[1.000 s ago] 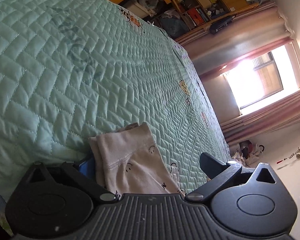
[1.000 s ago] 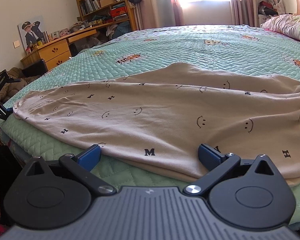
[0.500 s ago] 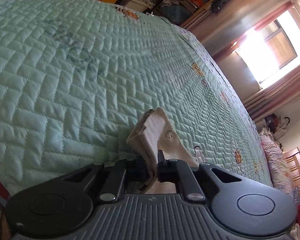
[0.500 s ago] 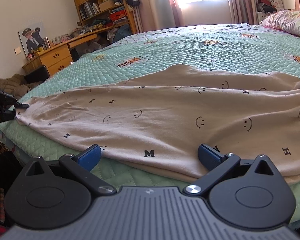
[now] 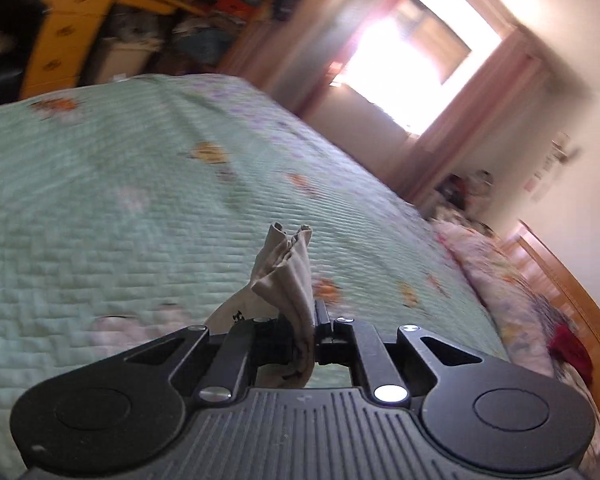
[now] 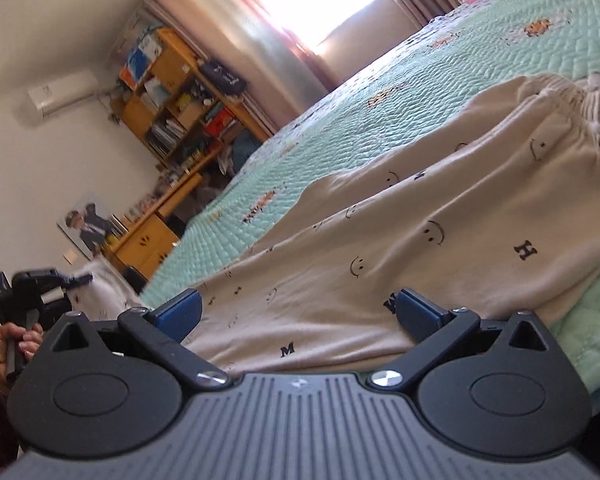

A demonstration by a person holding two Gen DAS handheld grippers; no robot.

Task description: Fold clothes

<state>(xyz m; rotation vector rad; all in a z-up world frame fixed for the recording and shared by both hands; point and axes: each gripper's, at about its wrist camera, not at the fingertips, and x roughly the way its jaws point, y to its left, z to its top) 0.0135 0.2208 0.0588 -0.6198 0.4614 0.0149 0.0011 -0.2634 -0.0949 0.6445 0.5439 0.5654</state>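
Observation:
Beige trousers printed with smileys and letters lie stretched across the green quilted bed. My left gripper is shut on the bunched cuff of one leg and holds it above the quilt. From the right wrist view that left gripper shows at the far left with the lifted cuff, held by a hand. My right gripper stands open just over the near edge of the trousers, blue pads apart and nothing pinched between them.
A wooden desk and bookshelves stand beyond the bed's far side. A bright window with pink curtains is behind. Pillows and a wooden headboard lie at the bed's right end.
The left gripper closed on the trouser cuff, then lifted it off the quilt and rolled. The right gripper rolled and shifted sideways along the trousers, staying open.

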